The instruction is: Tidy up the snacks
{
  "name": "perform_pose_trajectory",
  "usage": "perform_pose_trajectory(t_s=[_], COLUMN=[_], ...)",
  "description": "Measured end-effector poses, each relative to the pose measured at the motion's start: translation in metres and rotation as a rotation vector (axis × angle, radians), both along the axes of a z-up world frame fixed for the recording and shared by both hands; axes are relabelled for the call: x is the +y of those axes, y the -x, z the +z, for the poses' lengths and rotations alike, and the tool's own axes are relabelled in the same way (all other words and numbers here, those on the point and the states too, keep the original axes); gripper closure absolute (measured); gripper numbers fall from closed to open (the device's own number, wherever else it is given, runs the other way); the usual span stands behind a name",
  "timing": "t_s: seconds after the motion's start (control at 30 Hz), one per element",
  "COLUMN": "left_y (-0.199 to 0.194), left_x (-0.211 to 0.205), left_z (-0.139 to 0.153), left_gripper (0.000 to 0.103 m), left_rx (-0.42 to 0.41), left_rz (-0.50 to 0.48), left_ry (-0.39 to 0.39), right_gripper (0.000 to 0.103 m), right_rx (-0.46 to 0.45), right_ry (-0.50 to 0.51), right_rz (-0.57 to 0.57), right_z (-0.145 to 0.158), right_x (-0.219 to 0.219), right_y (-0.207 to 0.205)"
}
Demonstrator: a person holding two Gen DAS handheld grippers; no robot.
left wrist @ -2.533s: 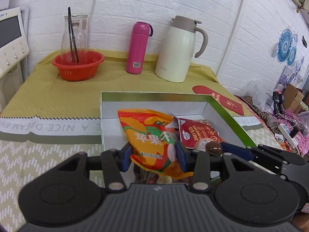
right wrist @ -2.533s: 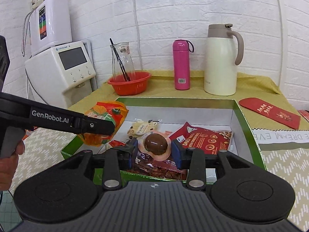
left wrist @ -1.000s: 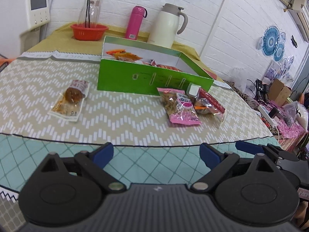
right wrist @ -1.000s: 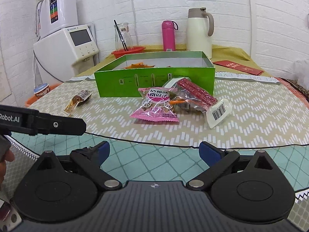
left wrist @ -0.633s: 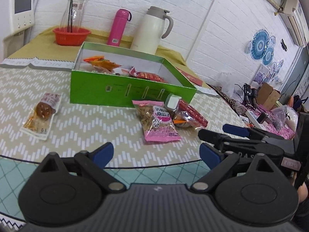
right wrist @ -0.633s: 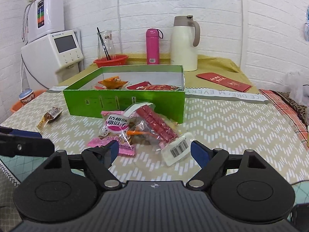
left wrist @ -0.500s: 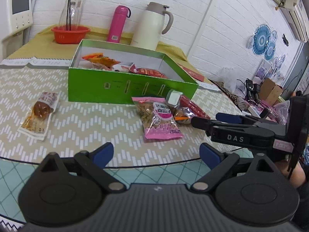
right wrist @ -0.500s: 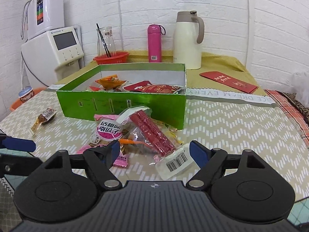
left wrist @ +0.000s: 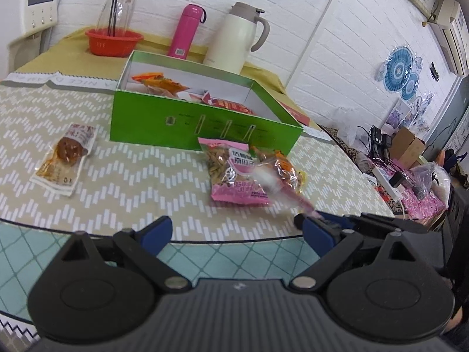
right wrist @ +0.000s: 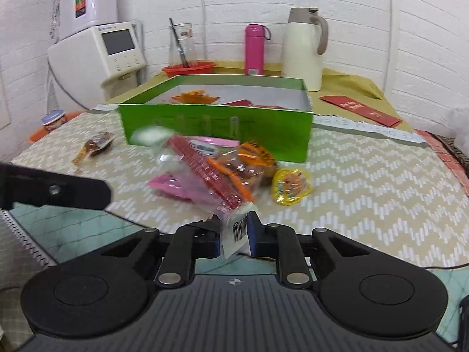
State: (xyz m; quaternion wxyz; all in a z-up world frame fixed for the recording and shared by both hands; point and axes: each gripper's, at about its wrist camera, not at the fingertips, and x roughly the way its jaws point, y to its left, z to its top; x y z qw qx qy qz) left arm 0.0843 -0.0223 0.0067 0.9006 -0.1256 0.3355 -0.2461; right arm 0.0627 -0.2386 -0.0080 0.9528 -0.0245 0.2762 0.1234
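Right wrist view | right gripper (right wrist: 233,236) tilted down, clamping sausage packet (right wrist: 211,176)

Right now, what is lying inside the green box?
Inside the green box an orange snack packet lies toward the left and a red packet toward the right, on the white bottom. The near wall hides the front part of the floor, so more could lie there.

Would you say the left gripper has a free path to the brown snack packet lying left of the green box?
Probably yes: the left gripper is open and empty, and only bare tablecloth lies before the brown snack packet.
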Motion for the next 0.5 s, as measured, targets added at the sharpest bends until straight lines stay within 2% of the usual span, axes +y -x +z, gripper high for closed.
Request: perform_pose_trajectory(t_s=[0.1, 0.13, 0.2, 0.23, 0.33, 0.4, 0.5], left_y=[0.005, 0.007, 0.013, 0.014, 0.016, 0.017, 0.016], left_x=[0.0, 0.001, 0.004, 0.006, 0.018, 0.027, 0.035], left_z=[-0.001, -0.002, -0.005, -0.007, -0.011, -0.011, -0.011], left_gripper=[0.009, 0.009, 0.009, 0.009, 0.009, 0.009, 0.009], left_rx=[0.002, 0.0, -0.005, 0.0, 0.022, 0.019, 0.011], left_rz=[-0.006, -0.005, -0.007, -0.009, -0.001, 0.005, -0.019], left_ry=[0.003, -0.007, -0.037, -0.049, -0.047, -0.036, -0.005], right_gripper=[0.068, 0.058, 0.053, 0.047, 0.017, 0.012, 0.004], right_rx=[0.029, 0.036, 0.03, 0.031, 0.038, 0.029, 0.011], right_ry=[-0.005, 0.006, 0.018, 0.02, 0.02, 0.016, -0.074], right_rz=[0.087, 0.118, 0.149, 0.159, 0.153, 0.125, 0.068], right_z=[-0.006, -0.009, -0.011, -0.011, -0.01, -0.006, 0.005], right_x=[0.022, 0.03, 0.039, 0.041, 0.034, 0.022, -0.006], right_y=[0.011, 0.015, 0.023, 0.027, 0.033, 0.037, 0.045])
